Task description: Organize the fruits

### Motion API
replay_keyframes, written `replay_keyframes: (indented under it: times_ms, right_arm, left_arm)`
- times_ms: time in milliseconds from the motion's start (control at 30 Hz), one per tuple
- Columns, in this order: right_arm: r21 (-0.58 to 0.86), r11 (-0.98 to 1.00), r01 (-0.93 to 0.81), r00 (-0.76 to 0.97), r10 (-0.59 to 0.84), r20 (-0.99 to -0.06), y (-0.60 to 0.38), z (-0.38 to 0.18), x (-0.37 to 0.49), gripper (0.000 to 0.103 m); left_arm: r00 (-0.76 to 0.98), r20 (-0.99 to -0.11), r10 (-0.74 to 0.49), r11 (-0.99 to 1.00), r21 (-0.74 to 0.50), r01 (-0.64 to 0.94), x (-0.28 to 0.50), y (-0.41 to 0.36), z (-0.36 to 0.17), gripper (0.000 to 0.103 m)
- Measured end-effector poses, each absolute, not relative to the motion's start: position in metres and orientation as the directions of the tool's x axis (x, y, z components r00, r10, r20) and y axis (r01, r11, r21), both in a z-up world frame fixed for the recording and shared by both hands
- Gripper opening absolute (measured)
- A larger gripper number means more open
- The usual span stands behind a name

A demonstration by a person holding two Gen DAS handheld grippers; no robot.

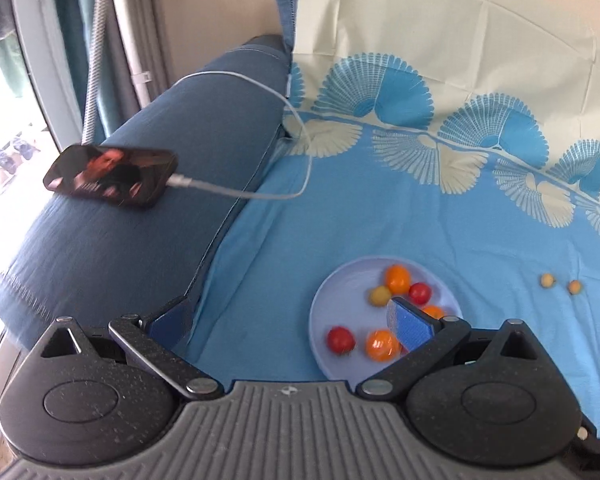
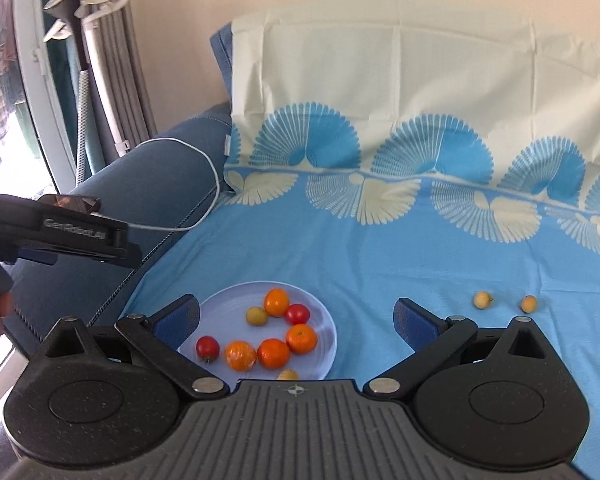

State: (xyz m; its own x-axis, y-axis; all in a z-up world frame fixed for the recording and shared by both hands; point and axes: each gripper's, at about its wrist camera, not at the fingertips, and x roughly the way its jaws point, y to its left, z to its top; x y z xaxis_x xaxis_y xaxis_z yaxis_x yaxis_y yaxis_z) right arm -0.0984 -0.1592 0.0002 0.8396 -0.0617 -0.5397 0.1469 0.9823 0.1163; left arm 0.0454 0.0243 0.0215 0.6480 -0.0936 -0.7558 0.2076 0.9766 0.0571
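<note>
Tools [image 2: 296,320] both open and empty; I should approach the nearer yellow fruit [image 2: 482,300] slowly, closing gently.

A sofa seat draped in a light blue sheet [image 2: 380,264] with cream fan motifs carries everything. A pale blue plate [image 2: 328,344] rests flat on the sheet. Well to its right, two small yellow-orange fruits [image 2: 482,300] lie apart on the bare cloth. On the darker blue armrest [image 1: 140,184] lies a phone [image 1: 112,174], its white cable [image 1: 268,196] trailing onto the sheet.
</note>
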Motion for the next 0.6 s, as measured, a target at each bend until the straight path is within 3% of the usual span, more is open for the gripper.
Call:
replay_keyframes:
  times_ms: [267, 600]
  right_arm:
    - [0.036, 0.994, 0.099, 0.874, -0.07, -0.481, -0.127, 0.015, -0.162, 0.102]
    - [0.074, 0.987, 0.139, 0.87, -0.086, -0.485, -0.123, 0.016, -0.165, 0.102]
  left_arm:
    - [0.661, -0.741, -0.116, 0.981, 0.02, 0.195, -0.011, 0.049, 0.03, 0.103]
    - [0.658, -0.734, -0.171, 0.972, -0.017, 0.234, -0.023, 0.051, 0.044, 0.103]
